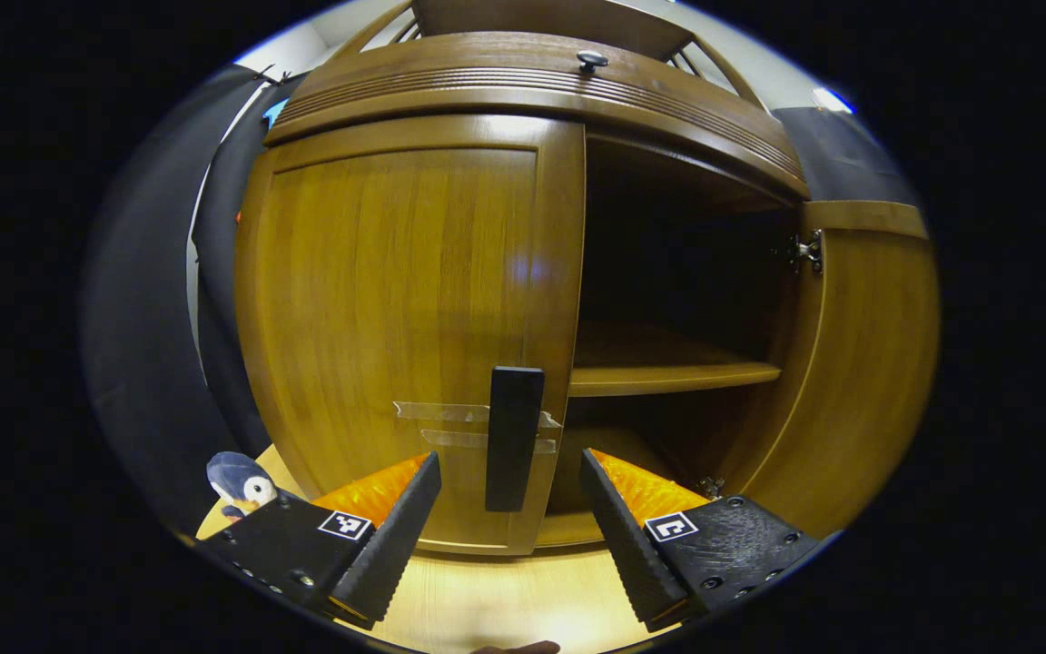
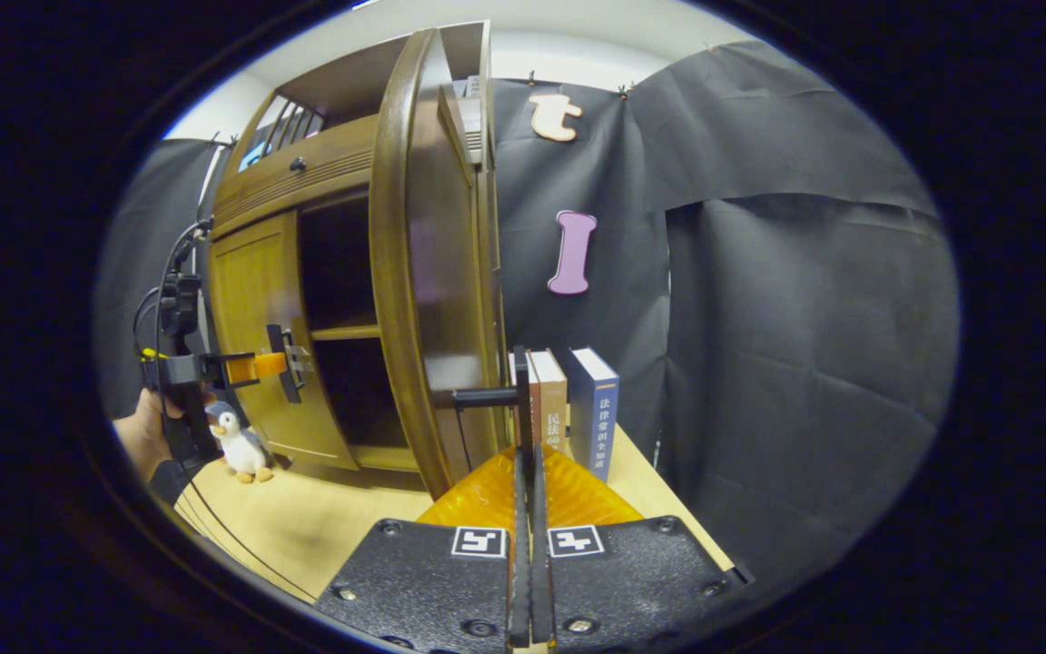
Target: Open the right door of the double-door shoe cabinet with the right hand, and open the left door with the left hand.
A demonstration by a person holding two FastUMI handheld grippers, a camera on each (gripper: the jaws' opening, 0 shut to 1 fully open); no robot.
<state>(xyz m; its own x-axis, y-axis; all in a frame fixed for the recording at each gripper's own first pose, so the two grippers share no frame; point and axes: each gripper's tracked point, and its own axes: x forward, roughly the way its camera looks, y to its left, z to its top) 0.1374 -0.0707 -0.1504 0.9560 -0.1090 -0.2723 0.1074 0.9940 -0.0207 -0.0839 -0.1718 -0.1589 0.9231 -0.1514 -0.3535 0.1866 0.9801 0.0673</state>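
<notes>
The wooden shoe cabinet (image 1: 532, 86) stands close ahead in the left gripper view. Its left door (image 1: 396, 309) is closed, and the black bar handle (image 1: 514, 409) on it lies between the spread fingers of my open left gripper (image 1: 510, 457), neither finger pressing on it. The right door (image 1: 859, 363) is swung open, baring a dark inside with a shelf (image 1: 668, 377). In the right gripper view the right door (image 2: 423, 272) is seen edge-on, and my right gripper (image 2: 526, 454) is shut on its handle (image 2: 520, 381). Farther left a hand holds the left gripper (image 2: 255, 366) at the left door.
A plush penguin (image 1: 240, 481) sits on the light wooden tabletop (image 1: 505, 599) left of the cabinet. Three upright books (image 2: 577, 409) stand just behind the open right door, against the black cloth wall. A small knob (image 1: 592, 60) sits on the drawer above the doors.
</notes>
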